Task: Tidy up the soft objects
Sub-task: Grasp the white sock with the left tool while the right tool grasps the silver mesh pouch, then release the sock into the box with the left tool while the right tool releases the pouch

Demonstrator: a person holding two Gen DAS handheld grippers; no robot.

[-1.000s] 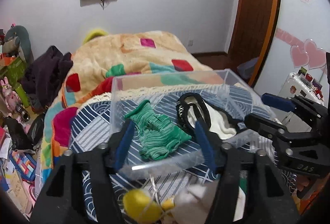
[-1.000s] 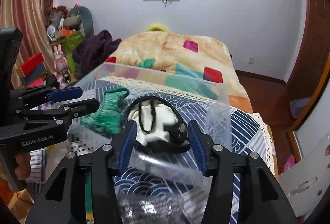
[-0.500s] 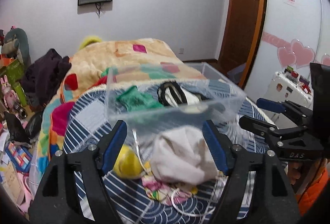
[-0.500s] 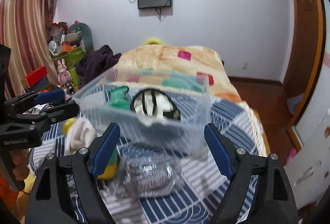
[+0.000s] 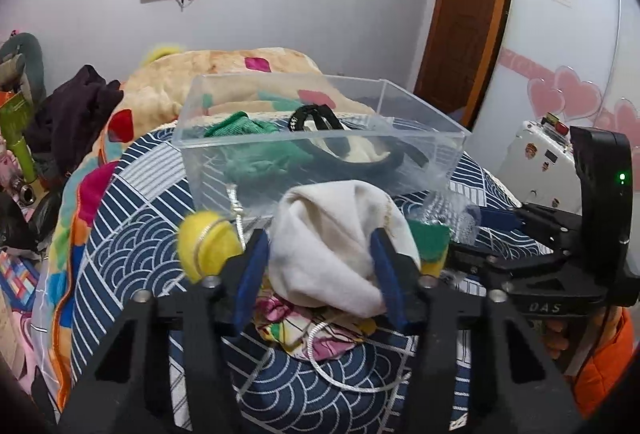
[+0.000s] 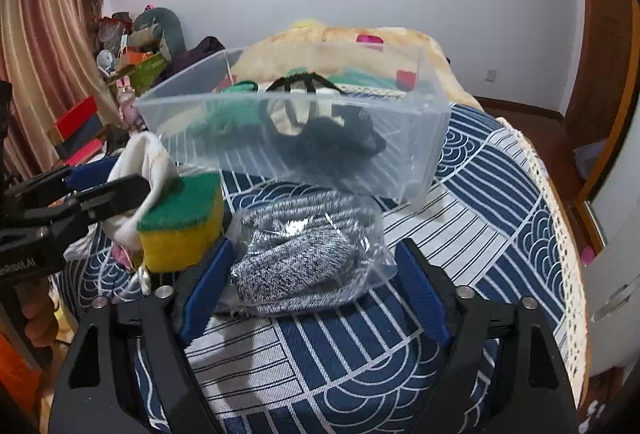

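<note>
A clear plastic bin [image 5: 320, 170] [image 6: 392, 170] sits on the blue patterned cloth and holds a green knit item [image 5: 256, 154] and a black-and-cream item [image 5: 352, 150]. My left gripper [image 5: 320, 266] is open, its blue fingers either side of a white bundled cloth [image 5: 332, 250] that also shows in the right wrist view [image 6: 144, 162]. My right gripper [image 6: 312, 286] is open around a grey knit item in a clear bag [image 6: 304, 254]. A green-and-yellow sponge [image 6: 180, 218] stands just left of it.
A yellow ball on a cord [image 5: 208, 242] and a floral cloth [image 5: 304, 326] lie beside the white cloth. A patchwork quilt [image 5: 224, 70] covers the bed behind the bin. The cloth's lace edge [image 6: 560, 234] runs along the right. Clutter fills the left side of the room.
Both grippers have pulled back from the bin and dropped lower. The left now straddles the white cloth and has narrowed; the right now straddles the bagged grey knit.
</note>
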